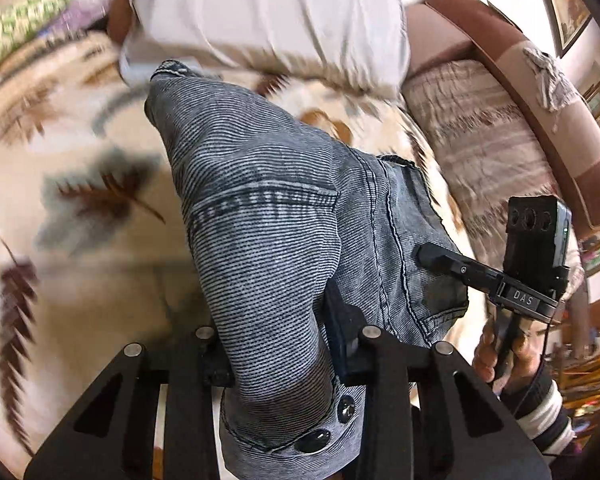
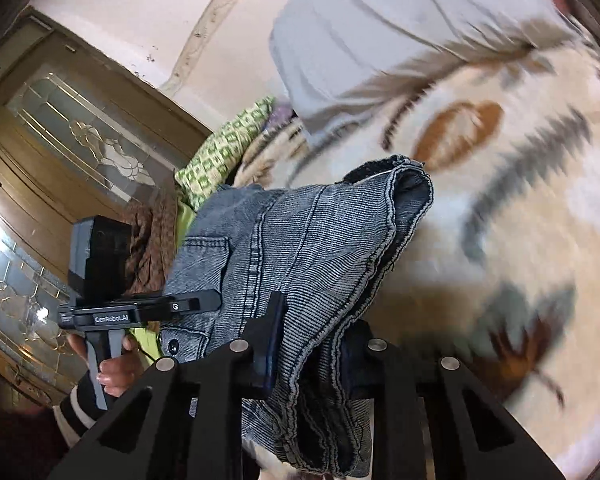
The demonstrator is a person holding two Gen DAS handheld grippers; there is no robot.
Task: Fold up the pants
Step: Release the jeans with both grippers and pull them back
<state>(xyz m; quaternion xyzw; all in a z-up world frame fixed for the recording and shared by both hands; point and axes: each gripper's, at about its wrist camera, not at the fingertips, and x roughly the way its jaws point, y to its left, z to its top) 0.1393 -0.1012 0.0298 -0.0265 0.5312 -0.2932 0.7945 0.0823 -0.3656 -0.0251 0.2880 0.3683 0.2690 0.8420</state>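
Note:
The pants [image 1: 260, 208] are grey-blue washed denim with dark buttons at the waistband. They hang bunched above a cream blanket with a leaf pattern [image 1: 80, 128]. My left gripper [image 1: 276, 332] is shut on a thick fold of the denim near the buttons; the cloth hides most of its left finger. In the right wrist view the pants [image 2: 308, 232] drape over my right gripper [image 2: 316, 340], which is shut on a seamed edge. Each gripper shows in the other's view: the right gripper [image 1: 432, 258] touches the denim at its side, and the left gripper [image 2: 204, 302] reaches in from the left.
A white cloth [image 1: 268, 12] lies at the far side of the blanket, with a green patterned cushion [image 2: 224, 148] beside it. A brown padded frame [image 1: 540, 92] runs along the right. A wooden door with glass panels [image 2: 80, 128] stands behind. A hand [image 1: 496, 356] holds the right gripper's handle.

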